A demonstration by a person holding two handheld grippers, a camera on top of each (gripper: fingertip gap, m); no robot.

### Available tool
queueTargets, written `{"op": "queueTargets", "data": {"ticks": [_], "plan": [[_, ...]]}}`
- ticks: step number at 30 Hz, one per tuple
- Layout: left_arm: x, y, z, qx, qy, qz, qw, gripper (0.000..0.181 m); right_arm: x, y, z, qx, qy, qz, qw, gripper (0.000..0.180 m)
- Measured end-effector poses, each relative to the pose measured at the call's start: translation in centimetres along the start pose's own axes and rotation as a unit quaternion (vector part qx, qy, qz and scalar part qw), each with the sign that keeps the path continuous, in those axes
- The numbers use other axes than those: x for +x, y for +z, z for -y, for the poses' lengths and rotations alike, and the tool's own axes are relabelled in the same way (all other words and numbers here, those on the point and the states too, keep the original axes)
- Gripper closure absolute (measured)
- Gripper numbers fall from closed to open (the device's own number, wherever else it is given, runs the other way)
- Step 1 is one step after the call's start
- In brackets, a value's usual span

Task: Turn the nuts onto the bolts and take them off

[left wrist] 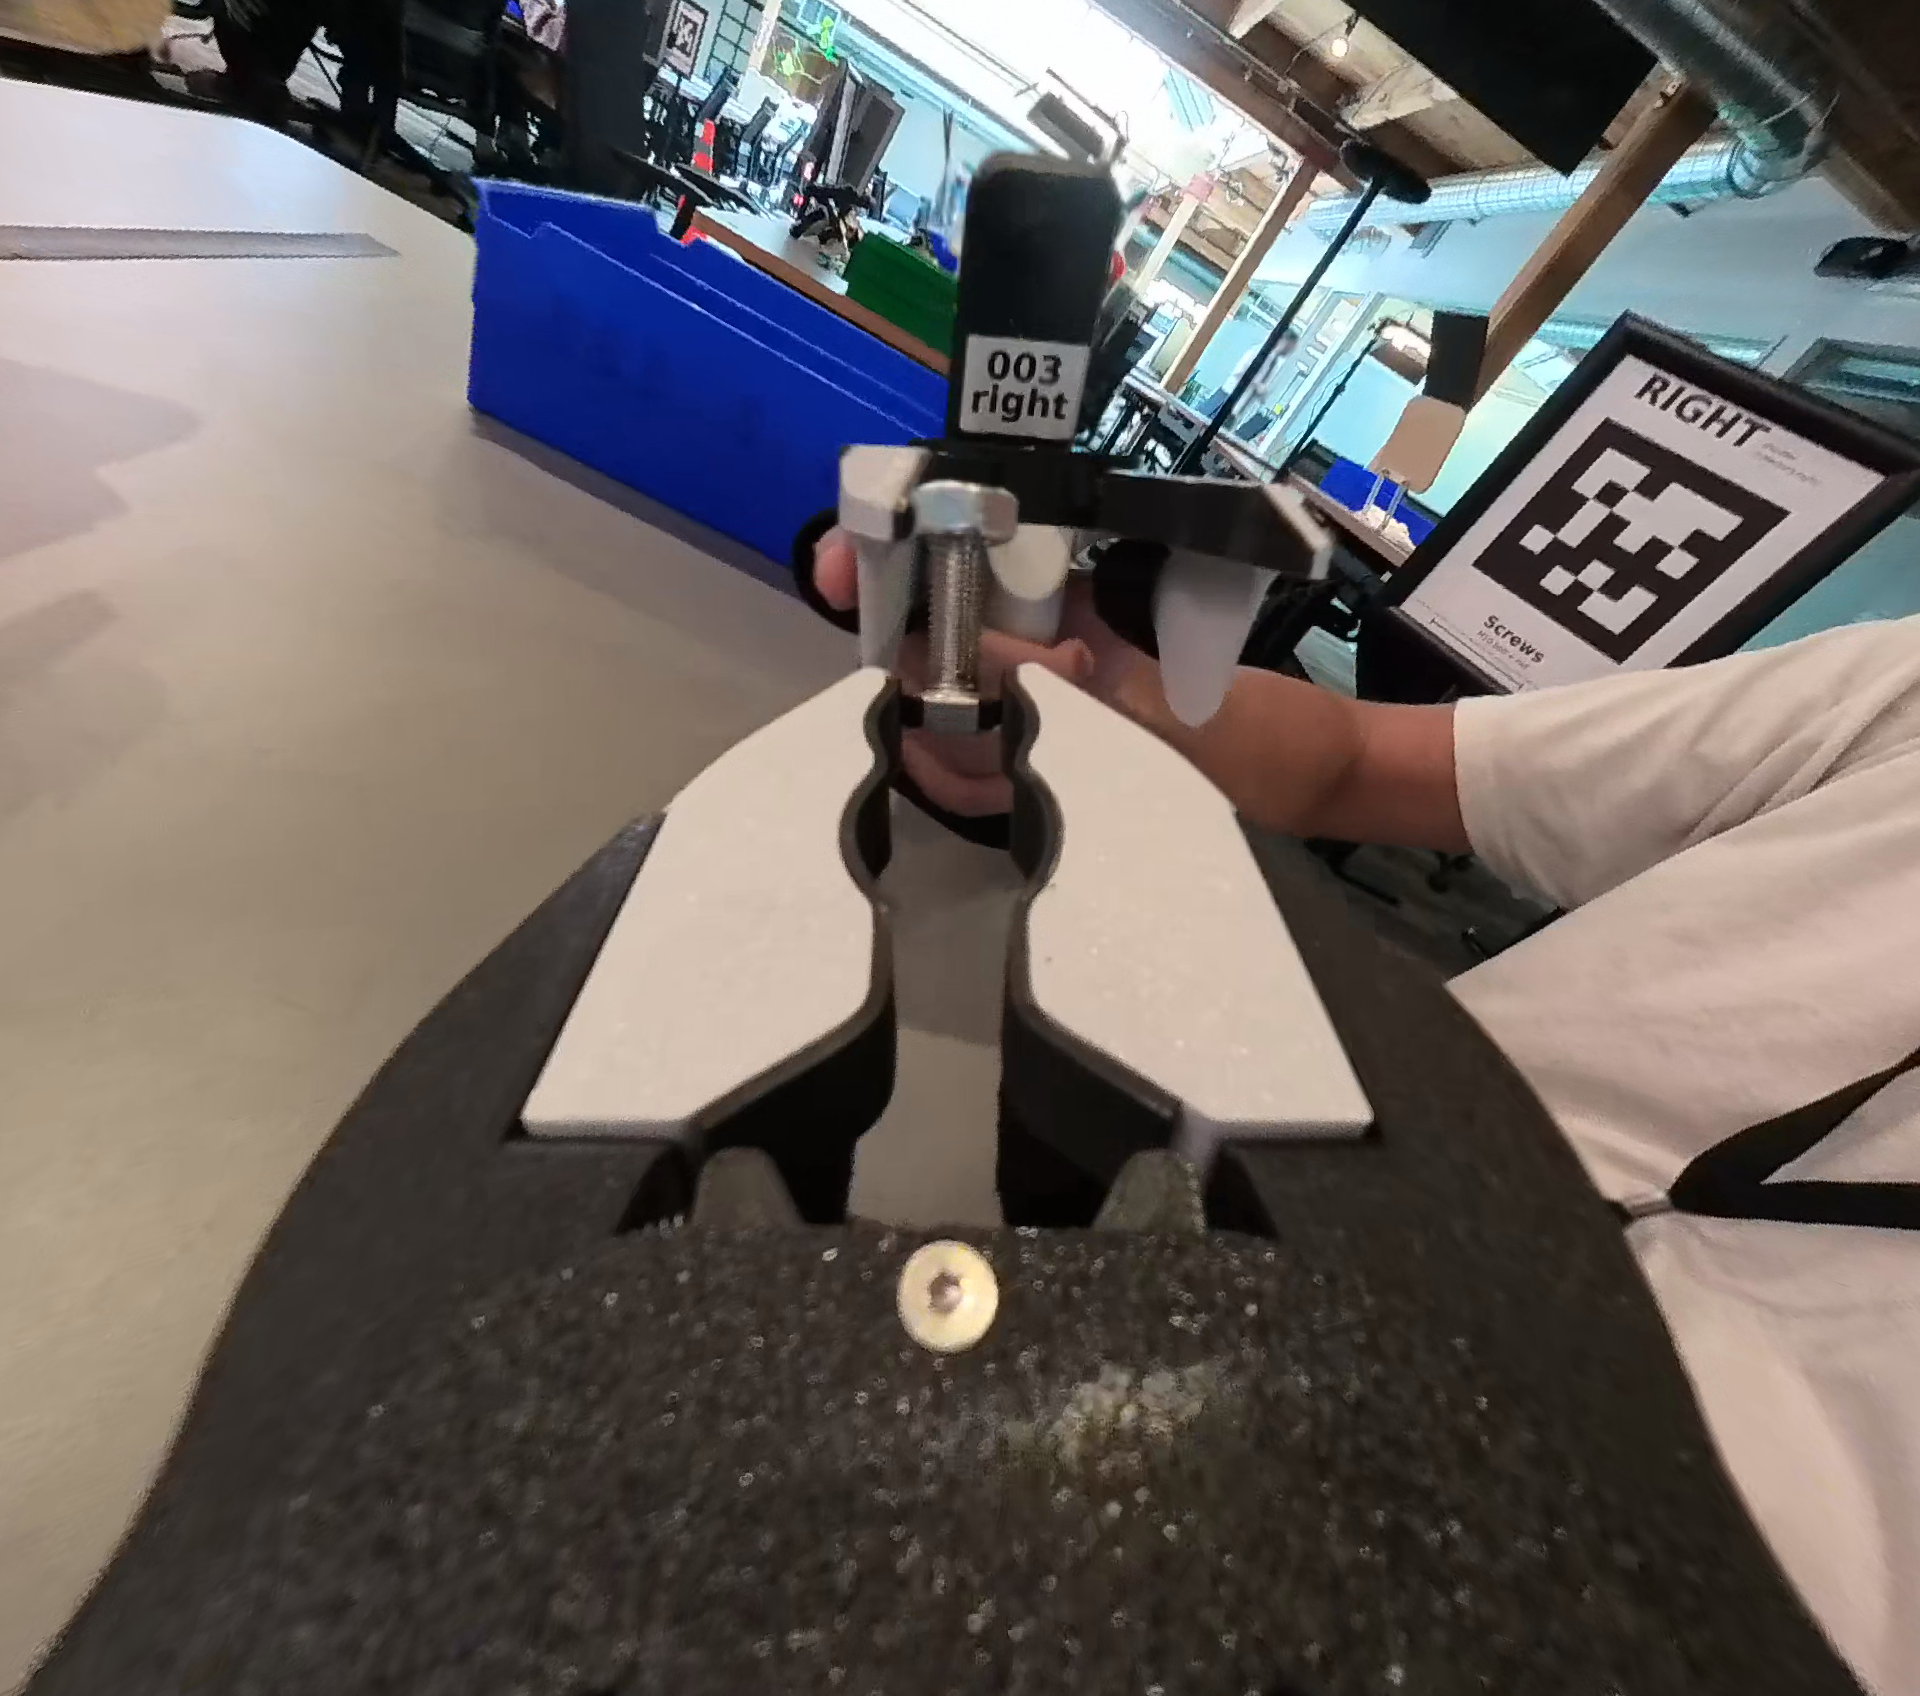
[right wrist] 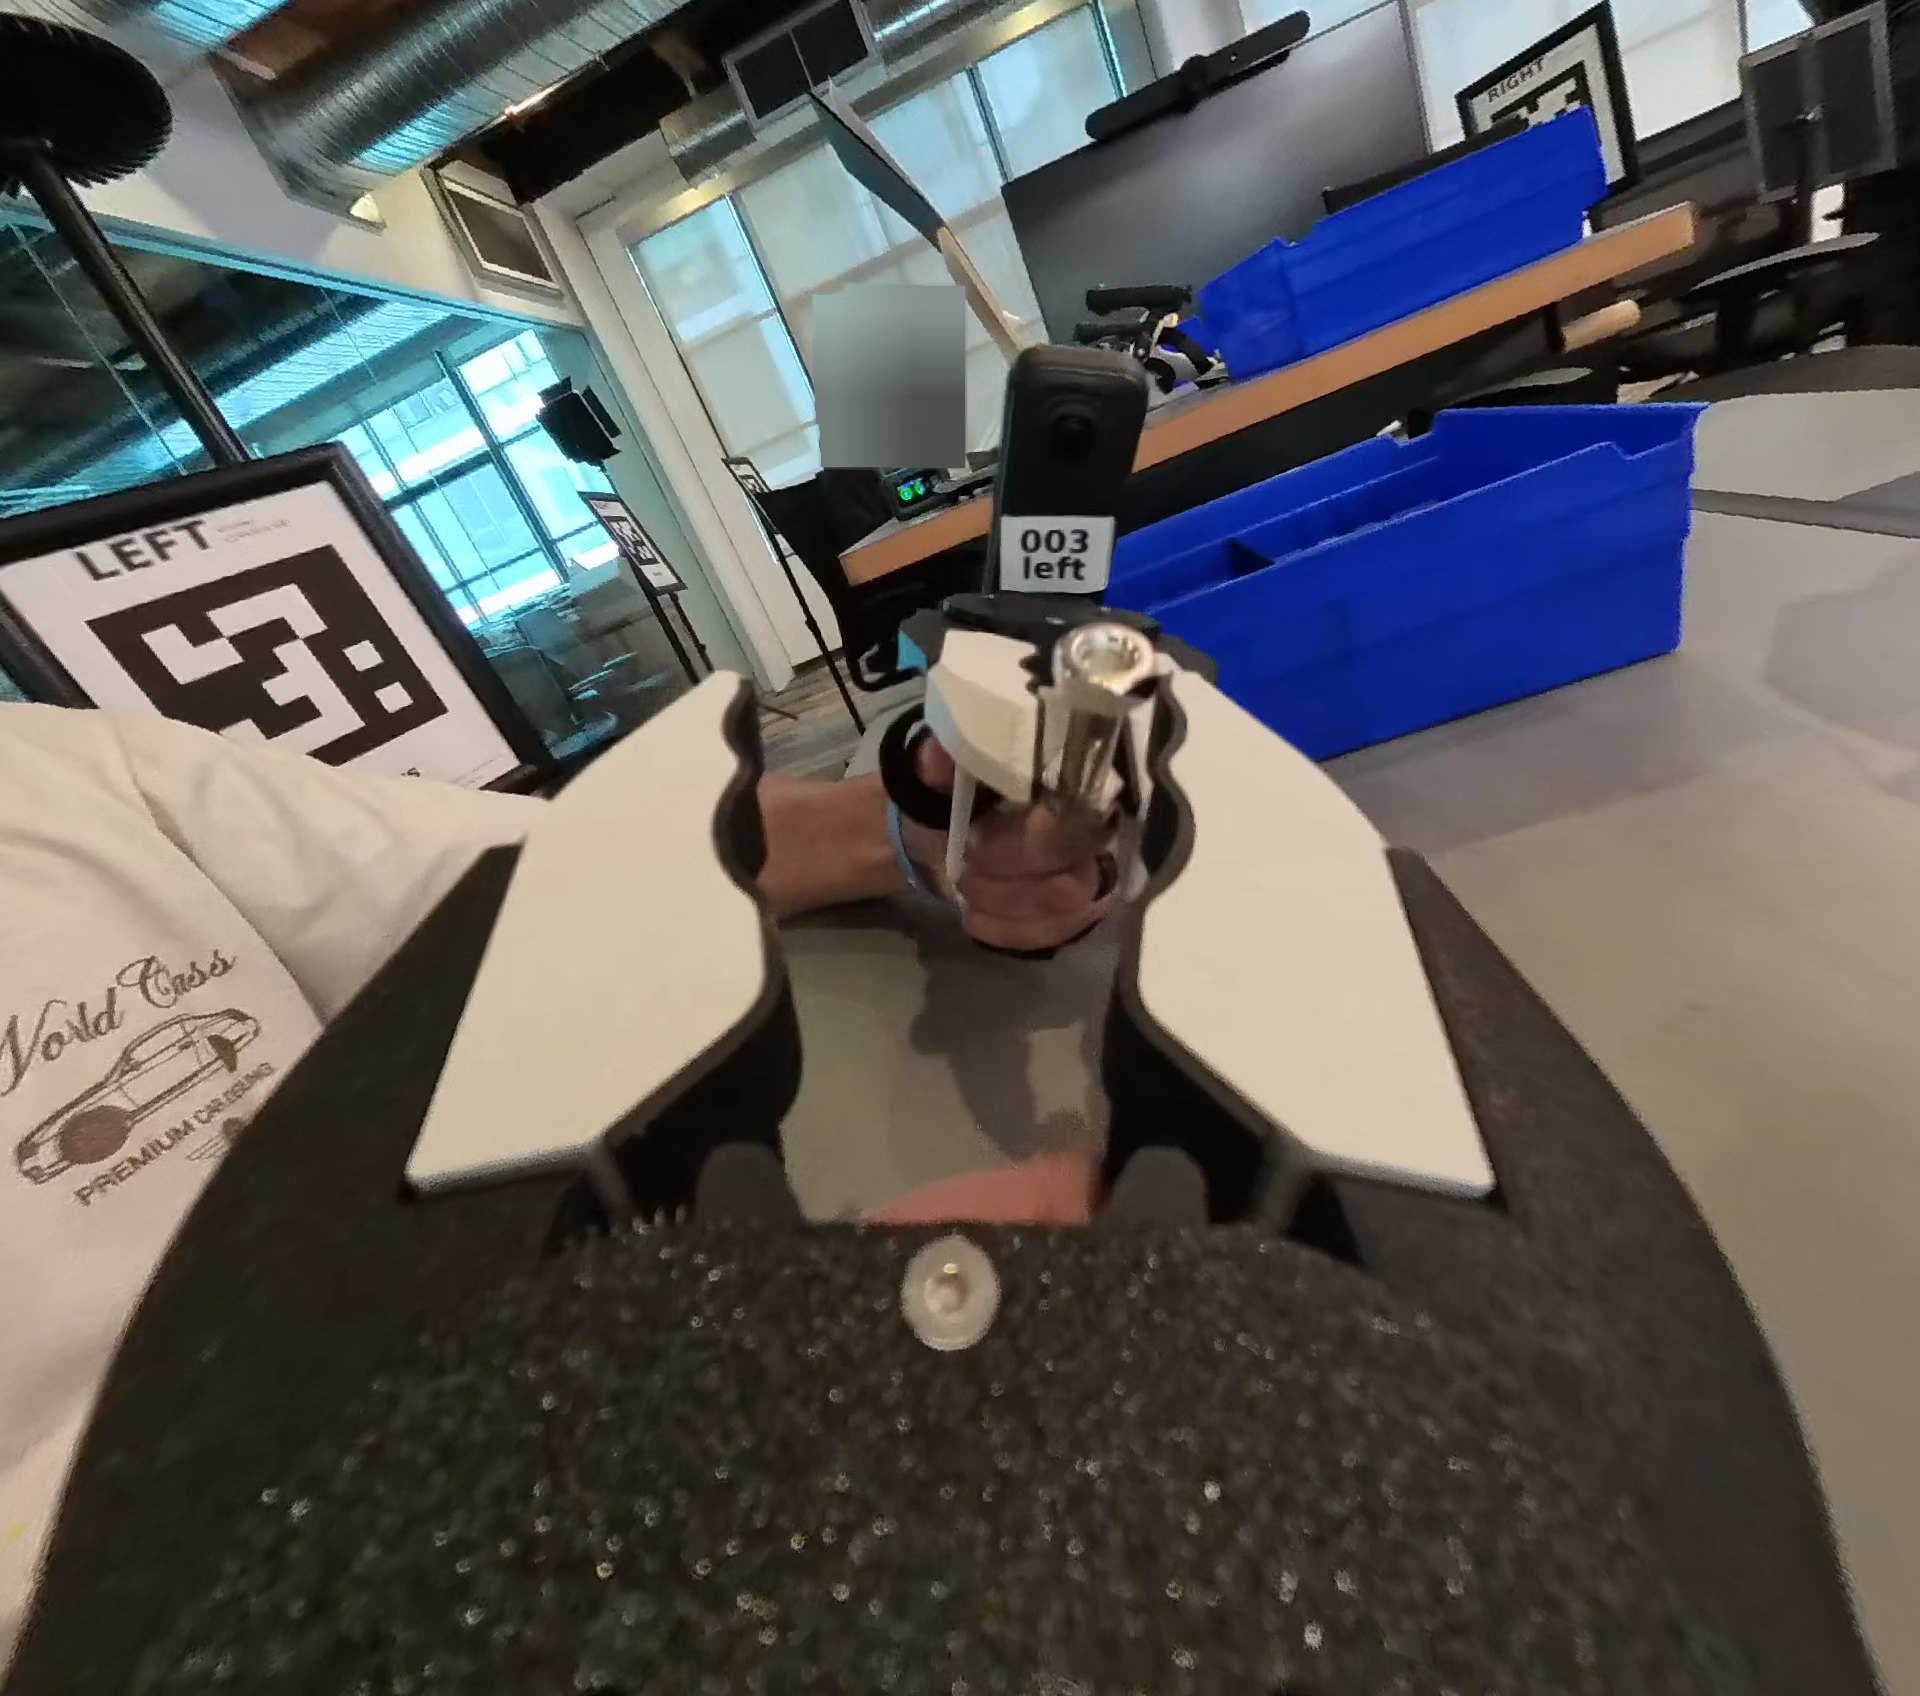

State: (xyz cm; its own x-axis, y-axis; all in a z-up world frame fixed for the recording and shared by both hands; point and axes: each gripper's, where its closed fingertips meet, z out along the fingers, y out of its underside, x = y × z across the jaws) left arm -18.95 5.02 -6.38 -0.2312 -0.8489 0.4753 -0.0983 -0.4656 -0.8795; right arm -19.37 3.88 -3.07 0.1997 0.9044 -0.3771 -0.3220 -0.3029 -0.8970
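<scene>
Left wrist view alone shows the nut (left wrist: 961, 516) — on the bolt (left wrist: 954, 620).

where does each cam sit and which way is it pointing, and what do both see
Left wrist view: sits on the left hand-held gripper, looking along its fingers at the right hand-held gripper; a forearm and white sleeve show.
Right wrist view: sits on the right hand-held gripper, facing the left one; a hand and white shirt show.
Shared: the bolt, the blue bin, the grey table.
</scene>
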Motion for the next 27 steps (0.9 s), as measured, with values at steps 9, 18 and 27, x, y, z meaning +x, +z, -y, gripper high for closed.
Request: {"op": "queueTargets", "data": {"ticks": [9,18,27], "plan": [[0.9,0.4,0.0,-0.006,0.012,-0.011,1.0,0.163,0.0,0.7,0.7,0.025,0.02,0.014,0.999,0.109],[0.2,-0.8,1.0,0.015,0.0,-0.001,1.0,0.163,0.3,-0.2,1.1,0.034,0.008,-0.006,0.999,0.111],[0.6,-0.4,1.2,0.013,0.01,-0.002,1.0,0.163,-0.9,0.6,0.6,0.025,-0.001,0.006,1.0,0.107]]}}
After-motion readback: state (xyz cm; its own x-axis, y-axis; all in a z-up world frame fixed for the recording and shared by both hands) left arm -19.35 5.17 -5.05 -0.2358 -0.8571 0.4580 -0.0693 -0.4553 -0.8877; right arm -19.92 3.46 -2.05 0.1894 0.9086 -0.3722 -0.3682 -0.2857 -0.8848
